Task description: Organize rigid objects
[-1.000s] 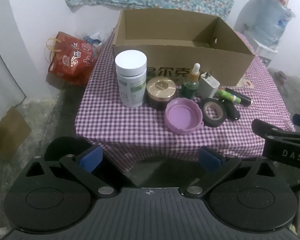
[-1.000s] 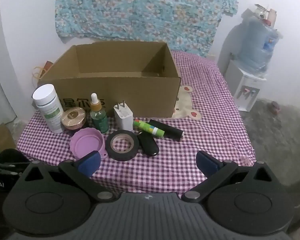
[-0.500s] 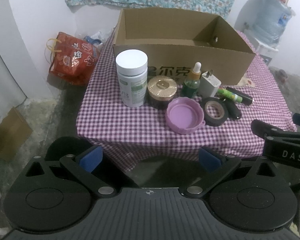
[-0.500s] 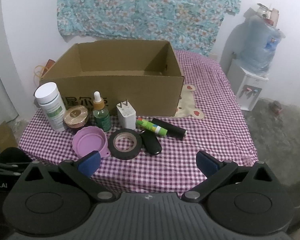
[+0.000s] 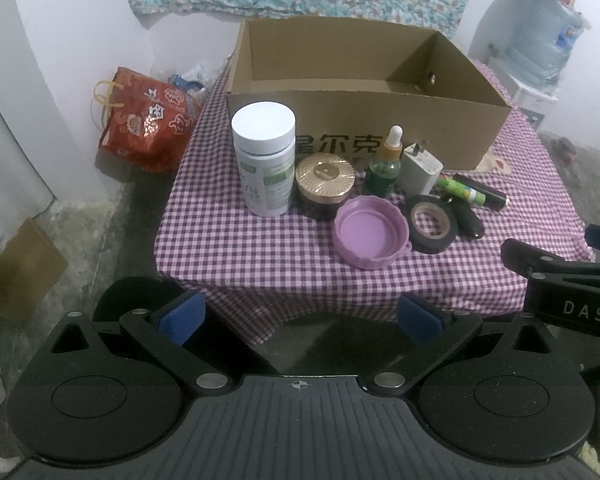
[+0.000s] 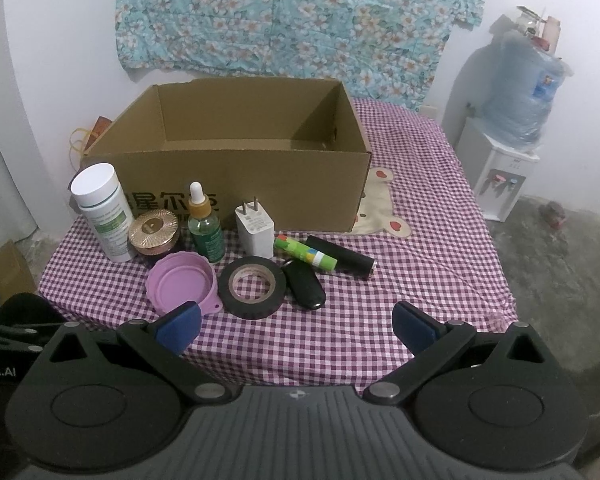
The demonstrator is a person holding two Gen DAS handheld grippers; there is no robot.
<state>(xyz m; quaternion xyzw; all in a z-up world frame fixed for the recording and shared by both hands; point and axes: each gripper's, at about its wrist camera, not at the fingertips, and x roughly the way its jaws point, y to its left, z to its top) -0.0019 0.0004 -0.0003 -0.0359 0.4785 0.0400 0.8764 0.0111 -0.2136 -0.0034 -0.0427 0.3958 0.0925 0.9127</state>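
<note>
Hanging wide apart and empty, both the left gripper (image 5: 300,318) and right gripper (image 6: 296,326) face one cardboard box (image 6: 236,188). Ahead of the jaws stand one white bottle (image 5: 265,160), one round purple lid (image 6: 180,286), one tape ring (image 6: 254,288).

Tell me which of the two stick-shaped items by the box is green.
The marker-like stick, green with coloured bands, lying nearer the white charger; the tube behind it is plain black.

One cardboard box (image 6: 236,184), two bottles: white (image 6: 102,212) and green dropper (image 6: 206,230); one gold-lidded jar (image 6: 154,230), purple lid (image 6: 178,286), charger (image 6: 255,230), tape roll (image 6: 253,287), two tubes (image 6: 306,255)
</note>
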